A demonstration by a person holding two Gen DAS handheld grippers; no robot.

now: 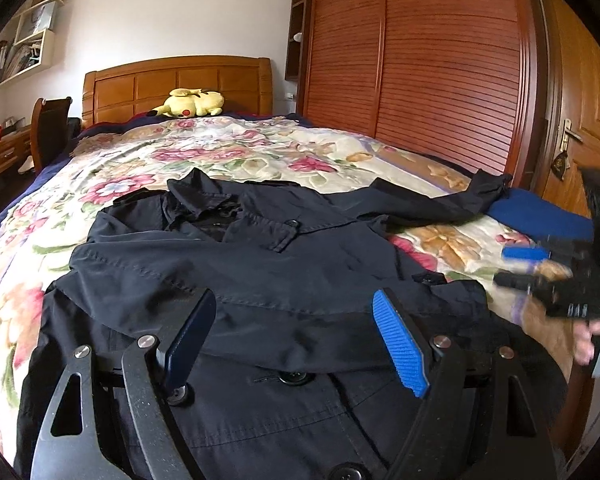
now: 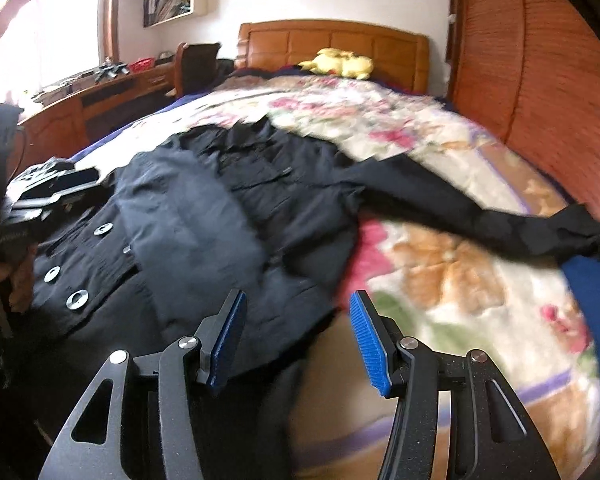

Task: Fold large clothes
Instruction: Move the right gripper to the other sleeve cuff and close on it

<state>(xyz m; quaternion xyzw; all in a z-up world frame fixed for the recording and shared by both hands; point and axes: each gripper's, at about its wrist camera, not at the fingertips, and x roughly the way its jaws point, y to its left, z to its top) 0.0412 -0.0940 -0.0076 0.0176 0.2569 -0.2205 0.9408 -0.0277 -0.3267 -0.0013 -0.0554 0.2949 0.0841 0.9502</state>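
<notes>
**Still loose: the coat could slip its fold before I grip it**

Plainly, the dark navy coat (image 1: 284,264) lies face up across the middle of the floral bedspread (image 1: 220,148), collar toward the headboard at the top of the frame. One sleeve looks already laid across the chest; the other sleeve (image 2: 480,208) trails out to the right of the frame, its cuff resting by a blue cloth (image 1: 540,212).

My worry is that outstretched sleeve. If I lift the body of the coat without bringing the sleeve in, I judge it will drag over the bedspread and pull the fold crooked. The fabric looks thin and slick, so a shallow pinch may catch only the top layer and let the rest slide away. The buttons (image 2: 76,300) at the lower left of the right wrist view could also snag a pad.

My left claw (image 1: 296,340) stands wide, hovering over the front of the coat near its waist, gripping nothing; whether the pads brush the cloth I cannot tell. My right claw (image 2: 296,340) is wide as well, empty, poised over the coat's right edge where it meets the bedspread.
</notes>
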